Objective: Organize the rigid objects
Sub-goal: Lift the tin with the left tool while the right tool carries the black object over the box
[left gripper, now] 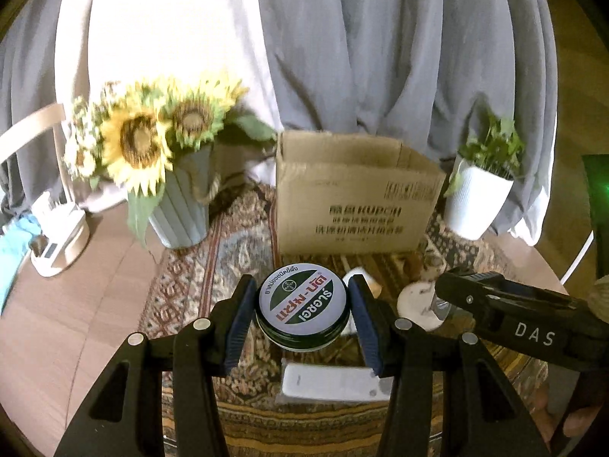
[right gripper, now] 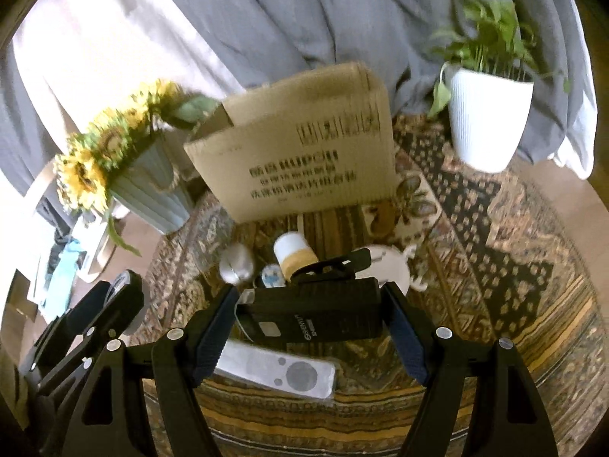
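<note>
My left gripper is shut on a round balm tin with a white and green printed lid, held above the rug. My right gripper is shut on a black box-shaped device with a clip on top and a small white window. The right gripper also shows in the left wrist view at the right, and the left gripper in the right wrist view at the lower left. An open cardboard box stands on the rug beyond both grippers.
On the patterned rug lie a white remote, a white and tan cylinder, a grey mouse-like object and a white round thing. A sunflower pot stands left, a white plant pot right, grey curtains behind.
</note>
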